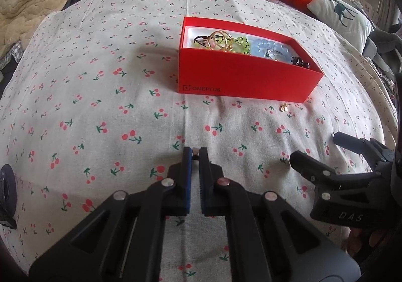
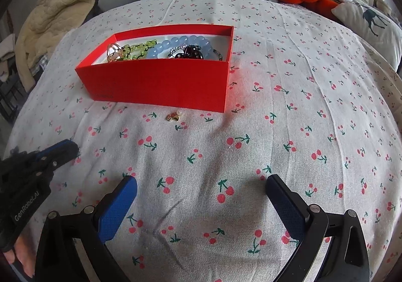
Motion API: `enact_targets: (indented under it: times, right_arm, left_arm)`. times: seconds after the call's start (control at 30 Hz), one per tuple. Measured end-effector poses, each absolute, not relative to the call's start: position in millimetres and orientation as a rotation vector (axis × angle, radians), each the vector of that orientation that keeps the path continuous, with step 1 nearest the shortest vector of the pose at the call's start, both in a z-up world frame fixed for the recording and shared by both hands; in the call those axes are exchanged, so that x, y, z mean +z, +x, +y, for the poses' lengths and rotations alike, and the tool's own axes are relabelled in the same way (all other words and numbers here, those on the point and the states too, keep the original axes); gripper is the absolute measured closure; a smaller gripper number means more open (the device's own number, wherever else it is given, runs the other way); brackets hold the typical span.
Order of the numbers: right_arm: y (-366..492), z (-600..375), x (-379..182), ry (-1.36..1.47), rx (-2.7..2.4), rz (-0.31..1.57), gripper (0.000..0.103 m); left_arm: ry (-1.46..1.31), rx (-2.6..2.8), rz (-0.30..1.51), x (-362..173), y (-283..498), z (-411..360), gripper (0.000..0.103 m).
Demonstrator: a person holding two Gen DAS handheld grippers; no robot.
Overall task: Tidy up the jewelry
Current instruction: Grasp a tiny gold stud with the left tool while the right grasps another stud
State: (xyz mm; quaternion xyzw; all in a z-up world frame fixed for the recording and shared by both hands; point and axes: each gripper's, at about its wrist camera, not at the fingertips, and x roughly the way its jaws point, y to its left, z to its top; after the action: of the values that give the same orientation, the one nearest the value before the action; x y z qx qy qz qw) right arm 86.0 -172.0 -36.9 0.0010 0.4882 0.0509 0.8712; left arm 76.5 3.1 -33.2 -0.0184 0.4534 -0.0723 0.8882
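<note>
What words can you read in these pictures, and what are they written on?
"ONEPLUS", with a small square logo before it, on the front wall of the red box.
"DAS" on the body of the right tool, seen from the left camera.
"GenRobot.AI" on the body of the left tool, seen from the right camera.
In the right camera's view the print on the box is too faint to read.
Books at the far right: spines too small to read.

— From where do the two cameras look?
— Each sits on a gripper, low over the cherry-print cloth, tilted down toward the pillows.
— What do they share?
— The red box, seen from either side.
</note>
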Motion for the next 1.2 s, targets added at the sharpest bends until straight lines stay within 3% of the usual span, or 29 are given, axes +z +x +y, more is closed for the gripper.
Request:
enact_targets:
  times: [0.13, 0.2, 0.3, 0.5, 0.77, 1.2]
  right_arm:
    - [98.9, -164.7, -36.2, 0.035, 0.088, 1.001, 0.003]
    - [104.8, -159.3, -36.3, 0.022, 0.078, 0.986, 0.012]
    - [111.6, -150.1, -37.8, 0.011, 0.095, 0.975, 0.033]
    - [122.4, -143.5, -39.9, 0.014, 0.098, 0.977, 0.051]
    - [129.4, -152.2, -40.7, 0.073, 0.085, 0.974, 0.086]
    - [115.7, -157.9, -35.2, 0.079, 0.096, 0.975, 0.094]
  left_arm:
    - [-0.061, -0.155, 0.944, -30.6, 76.7, 11.0, 0.097]
    - [-0.059, -0.157, 0.943, -30.6, 76.4, 13.3, 0.097]
    - [-0.061, -0.159, 0.949, -32.6, 77.1, 17.8, 0.097]
    - [-0.075, -0.160, 0.953, -37.3, 79.4, 24.7, 0.097]
    - [-0.076, -0.164, 0.954, -39.1, 79.9, 25.0, 0.097]
    - [-0.084, -0.157, 0.967, -33.6, 72.7, 28.8, 0.097]
